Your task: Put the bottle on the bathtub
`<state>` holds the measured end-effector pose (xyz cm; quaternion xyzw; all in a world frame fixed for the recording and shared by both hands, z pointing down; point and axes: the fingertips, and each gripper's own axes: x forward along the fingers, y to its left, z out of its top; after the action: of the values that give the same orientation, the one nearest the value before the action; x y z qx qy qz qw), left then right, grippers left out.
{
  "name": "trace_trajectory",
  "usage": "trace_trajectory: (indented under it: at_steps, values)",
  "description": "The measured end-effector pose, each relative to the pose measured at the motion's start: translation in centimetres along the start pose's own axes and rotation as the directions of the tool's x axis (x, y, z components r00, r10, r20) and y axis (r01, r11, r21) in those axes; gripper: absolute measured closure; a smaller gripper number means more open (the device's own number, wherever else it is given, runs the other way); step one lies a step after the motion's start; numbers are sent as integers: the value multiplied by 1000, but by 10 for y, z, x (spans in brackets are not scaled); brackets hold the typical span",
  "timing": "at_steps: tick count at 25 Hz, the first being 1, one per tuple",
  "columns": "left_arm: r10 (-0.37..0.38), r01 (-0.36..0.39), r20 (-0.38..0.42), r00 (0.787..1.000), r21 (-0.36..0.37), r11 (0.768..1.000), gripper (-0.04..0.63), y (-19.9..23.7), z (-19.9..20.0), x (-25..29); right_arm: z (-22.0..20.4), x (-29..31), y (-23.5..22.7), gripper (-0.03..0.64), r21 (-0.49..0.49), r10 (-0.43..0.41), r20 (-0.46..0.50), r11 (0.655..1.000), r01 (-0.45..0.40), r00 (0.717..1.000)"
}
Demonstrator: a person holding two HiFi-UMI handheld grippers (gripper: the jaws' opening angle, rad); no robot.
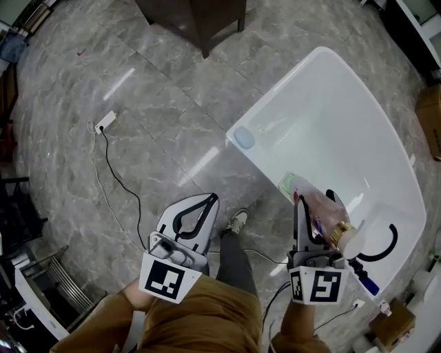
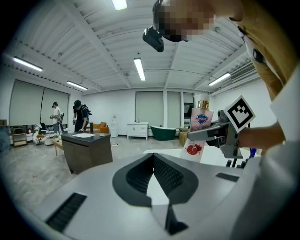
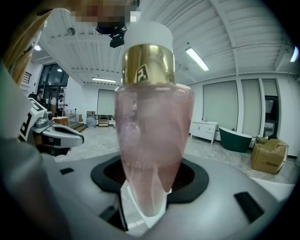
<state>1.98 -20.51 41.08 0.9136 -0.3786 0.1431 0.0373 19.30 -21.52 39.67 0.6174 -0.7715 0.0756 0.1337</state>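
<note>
A pink see-through bottle (image 1: 325, 212) with a gold collar and white cap stands upright in my right gripper (image 1: 315, 201), which is shut on its body. It hangs over the near rim of the white bathtub (image 1: 274, 92). In the right gripper view the bottle (image 3: 149, 122) fills the middle, pinched in the right gripper (image 3: 147, 190). The left gripper view shows the bottle (image 2: 200, 123) to the right, with its label. My left gripper (image 1: 209, 200) is held over the floor, left of the tub. There the left gripper (image 2: 153, 158) is shut and empty.
On the tub rim lie a blue soap-like pad (image 1: 243, 138) and a green packet (image 1: 289, 183). A black curved hose (image 1: 386, 245) sits at the tub's near end. A dark cabinet (image 1: 200, 17), a power strip (image 1: 105, 122) with its cable, and a cardboard box (image 1: 390, 324) stand around.
</note>
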Motion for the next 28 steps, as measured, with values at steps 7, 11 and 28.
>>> trace_trajectory:
  at_steps: [7,11,28]
  values:
    - [54,-54,-29,998,-3,999,588,10,-33,10,-37,33,-1,379,0,22,-12,1000,-22,1000]
    - [55,-56,-43,998,-11,998,588,9,-48,16,-57,48,1,379,3,35,-25,999,-35,999]
    - [85,-90,-88,992,-52,995,588,16,-99,40,-131,108,2,379,-30,59,-58,998,-61,997]
